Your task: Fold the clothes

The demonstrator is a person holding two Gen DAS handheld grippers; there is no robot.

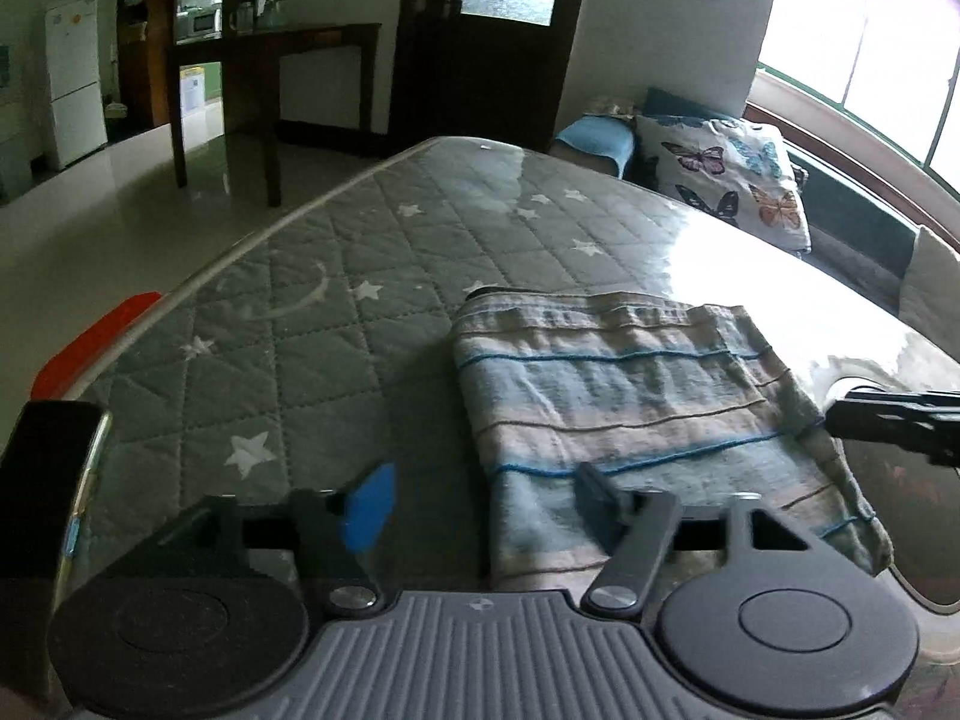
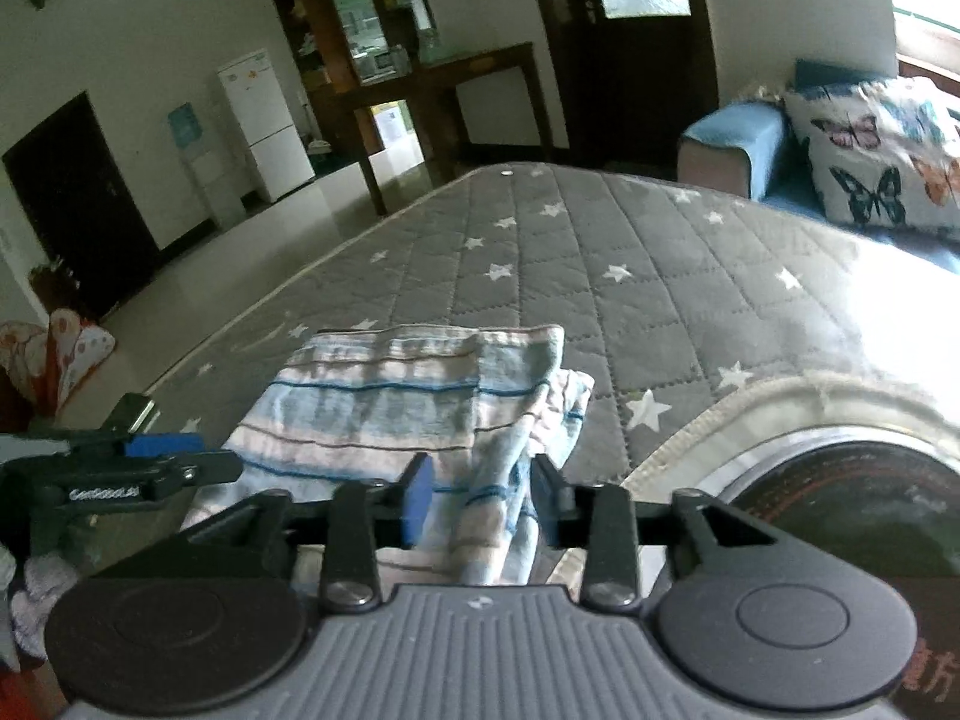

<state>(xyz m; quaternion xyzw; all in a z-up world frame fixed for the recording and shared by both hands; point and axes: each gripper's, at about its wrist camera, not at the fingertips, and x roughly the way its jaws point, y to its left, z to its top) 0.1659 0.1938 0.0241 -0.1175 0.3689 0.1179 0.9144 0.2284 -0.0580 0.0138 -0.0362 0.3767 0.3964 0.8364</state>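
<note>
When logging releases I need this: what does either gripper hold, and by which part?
Nothing. Left gripper open at the striped cloth; right gripper open, the cloth's bunched edge loose between its jaws.

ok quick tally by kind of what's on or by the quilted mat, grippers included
Striped folded cloth: 1
Grippers: 2, the left gripper and the right gripper
Butterfly cushion: 1
Quilted star mat: 1
Total: 5
</note>
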